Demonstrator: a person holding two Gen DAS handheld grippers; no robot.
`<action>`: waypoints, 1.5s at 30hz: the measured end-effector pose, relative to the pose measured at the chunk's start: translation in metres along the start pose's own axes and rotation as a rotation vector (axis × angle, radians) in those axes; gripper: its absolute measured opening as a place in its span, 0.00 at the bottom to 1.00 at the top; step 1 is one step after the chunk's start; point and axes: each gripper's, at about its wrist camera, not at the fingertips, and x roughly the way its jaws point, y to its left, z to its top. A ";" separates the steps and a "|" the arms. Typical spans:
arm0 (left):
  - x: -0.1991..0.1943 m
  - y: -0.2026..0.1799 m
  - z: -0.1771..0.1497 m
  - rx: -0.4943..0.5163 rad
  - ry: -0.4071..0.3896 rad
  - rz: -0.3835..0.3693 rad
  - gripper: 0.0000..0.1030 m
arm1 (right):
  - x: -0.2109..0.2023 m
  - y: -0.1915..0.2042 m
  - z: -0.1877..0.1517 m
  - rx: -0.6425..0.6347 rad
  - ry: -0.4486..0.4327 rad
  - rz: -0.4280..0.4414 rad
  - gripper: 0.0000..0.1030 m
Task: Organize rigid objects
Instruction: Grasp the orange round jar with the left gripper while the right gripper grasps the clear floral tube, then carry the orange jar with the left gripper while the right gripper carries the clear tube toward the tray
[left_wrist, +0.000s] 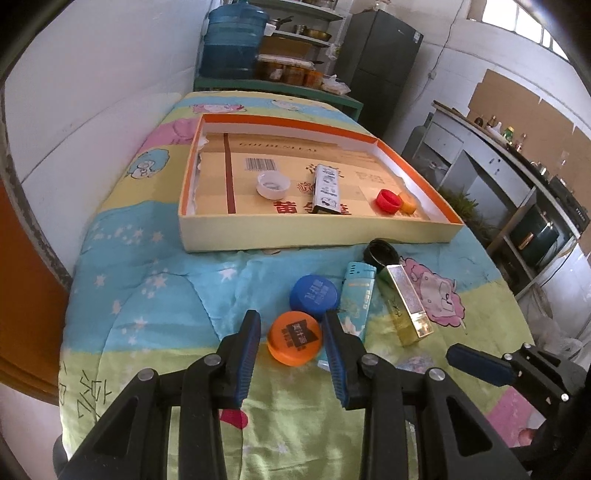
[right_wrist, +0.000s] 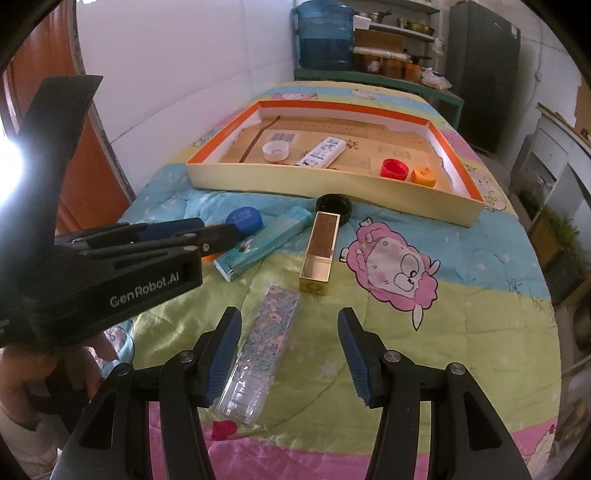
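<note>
Your left gripper (left_wrist: 291, 334) sits low in the left wrist frame, jaws partly spread around the round orange plastic bottle cap (left_wrist: 294, 343). Its right pad looks to be at the cap's edge, while a sliver of quilt shows between the cap and the left pad, so you cannot call it a pinch.

Your right gripper (right_wrist: 290, 332) has its jaws spread wide and holds nothing. The clear rectangular plastic case with a floral print (right_wrist: 258, 350) lies on the quilt just inside the left finger (right_wrist: 221, 350); you cannot tell whether they touch.

Just beyond the orange cap lies the round blue plastic bottle cap (left_wrist: 314, 296). To its right are the pale teal lighter (left_wrist: 356, 295), the gold rectangular perfume bottle (left_wrist: 404, 304) and, farther up, the black round lid (left_wrist: 381, 252).

Everything rests on the bench covered with a cartoon-printed quilt in blue, green and pink (left_wrist: 166, 295).

Farther up the frame stands the shallow cardboard tray with an orange rim (left_wrist: 295, 236). Inside it lie a white round cap (left_wrist: 273, 183), a white printed rectangular box (left_wrist: 325, 190), a red cap (left_wrist: 388, 200) and a small orange cap (left_wrist: 407, 204).

At the top stand a large blue water jug (left_wrist: 236, 40), metal shelves with pans and jars (left_wrist: 299, 33) and a dark refrigerator (left_wrist: 380, 62).
</note>
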 end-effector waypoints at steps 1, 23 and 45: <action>0.000 0.000 0.000 0.003 0.001 0.002 0.34 | 0.001 0.001 0.000 -0.002 0.001 0.001 0.54; -0.008 0.003 -0.005 0.017 0.002 0.050 0.30 | 0.004 0.004 -0.010 -0.024 0.013 0.034 0.42; -0.034 0.007 -0.006 -0.008 -0.056 0.010 0.30 | -0.012 0.003 -0.009 -0.028 -0.035 0.069 0.19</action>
